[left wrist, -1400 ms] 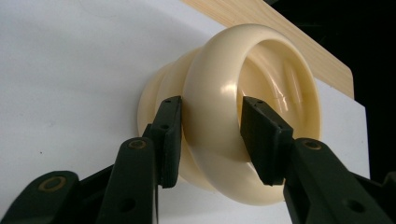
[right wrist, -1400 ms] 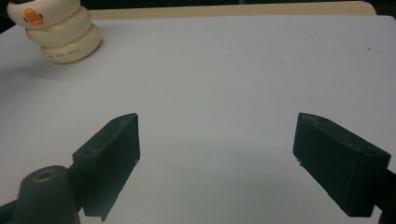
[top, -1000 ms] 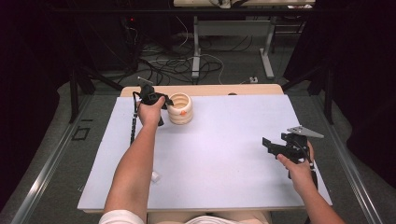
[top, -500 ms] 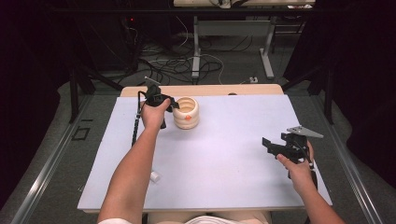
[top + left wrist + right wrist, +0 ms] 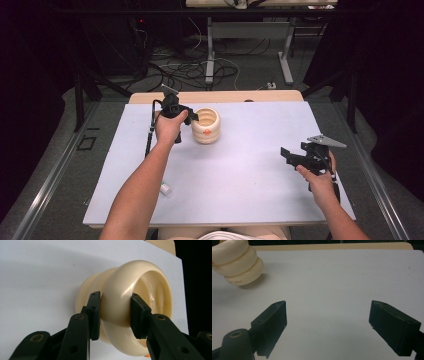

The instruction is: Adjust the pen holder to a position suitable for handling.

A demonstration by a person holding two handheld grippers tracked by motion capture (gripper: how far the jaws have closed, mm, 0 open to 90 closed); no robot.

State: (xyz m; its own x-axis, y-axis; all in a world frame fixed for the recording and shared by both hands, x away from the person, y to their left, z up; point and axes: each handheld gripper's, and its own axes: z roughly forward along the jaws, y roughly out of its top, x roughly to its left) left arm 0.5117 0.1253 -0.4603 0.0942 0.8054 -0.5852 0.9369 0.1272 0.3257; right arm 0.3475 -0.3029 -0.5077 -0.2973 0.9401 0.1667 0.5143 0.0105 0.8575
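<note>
At the left of the high view, the person's left forearm (image 5: 140, 185) reaches forward over the white desk (image 5: 240, 185), and the left hand (image 5: 169, 127) holds the left hand-held gripper (image 5: 192, 118) near the far edge. This hand-held gripper is clamped on the rim of a cream ribbed cup (image 5: 206, 125). In the left gripper view, one black pad (image 5: 95, 312) presses on the outside of the top ring of the cup (image 5: 130, 307) and the other pad (image 5: 138, 315) presses on the inside of its mouth, so the wall of the cup is between them. In the right gripper view the cup (image 5: 237, 262) is tilted and only its bottom edge seems near the desk (image 5: 332, 277); whether it touches the surface, I cannot tell. It has three round rings, and some small dark letters are on the lowest ring, too small to read. A small white thing (image 5: 165, 189) lies on the desk just beside the left forearm, close to the near edge.

At the right of the high view, the right hand (image 5: 320, 182) holds the right hand-held gripper (image 5: 289, 156) over the desk, well apart from the cup. Its jaws stand wide apart in the right gripper view, with nothing between them, only the white surface below. A grey three-cornered plate (image 5: 326, 141) sits on top of this hand-held gripper.
</note>
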